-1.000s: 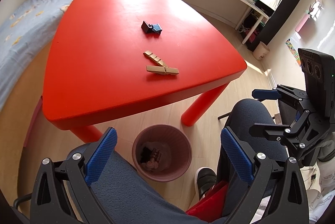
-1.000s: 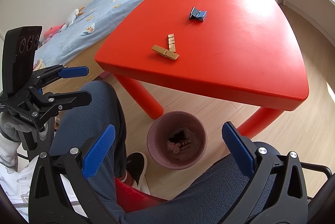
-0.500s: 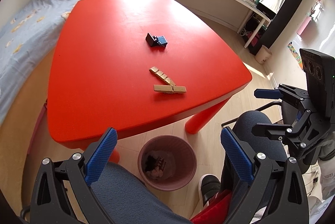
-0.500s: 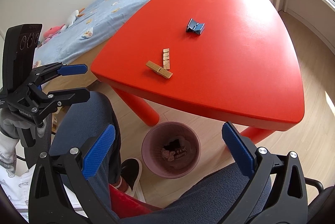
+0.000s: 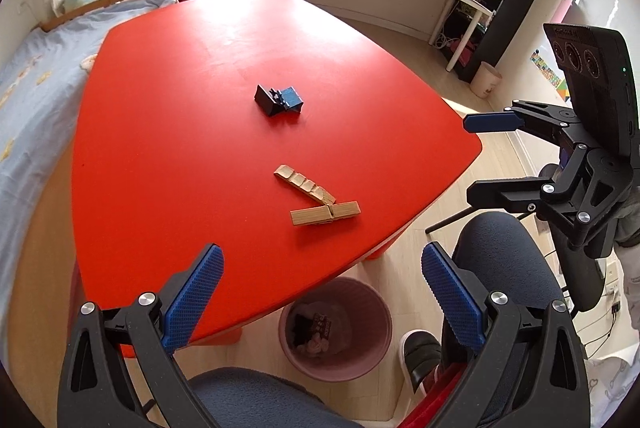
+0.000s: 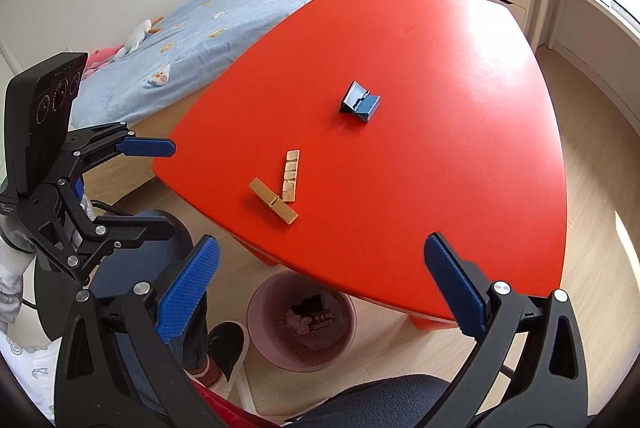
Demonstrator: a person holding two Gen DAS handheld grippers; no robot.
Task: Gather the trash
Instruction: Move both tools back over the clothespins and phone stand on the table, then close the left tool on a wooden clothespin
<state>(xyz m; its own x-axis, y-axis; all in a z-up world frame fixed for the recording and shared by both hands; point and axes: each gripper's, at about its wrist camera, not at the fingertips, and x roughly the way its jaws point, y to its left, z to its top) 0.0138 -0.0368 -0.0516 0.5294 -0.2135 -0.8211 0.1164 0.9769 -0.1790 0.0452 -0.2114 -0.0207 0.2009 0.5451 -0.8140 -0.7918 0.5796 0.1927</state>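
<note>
Bin [image 5: 335, 328] half hidden under table [image 5: 168, 132].

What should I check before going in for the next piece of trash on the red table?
1. Left tool open and empty: ok.
2. Right tool open and empty: ok.
3. Wooden clothespin and broken wood strip near the table edge, nothing covering them: ok.
4. Dark blue clip sits apart, farther in: ok.
5. Bin upright on the floor under the table edge, room inside: ok.
6. Clothespin and strip separable: cannot tell; they touch.
</note>
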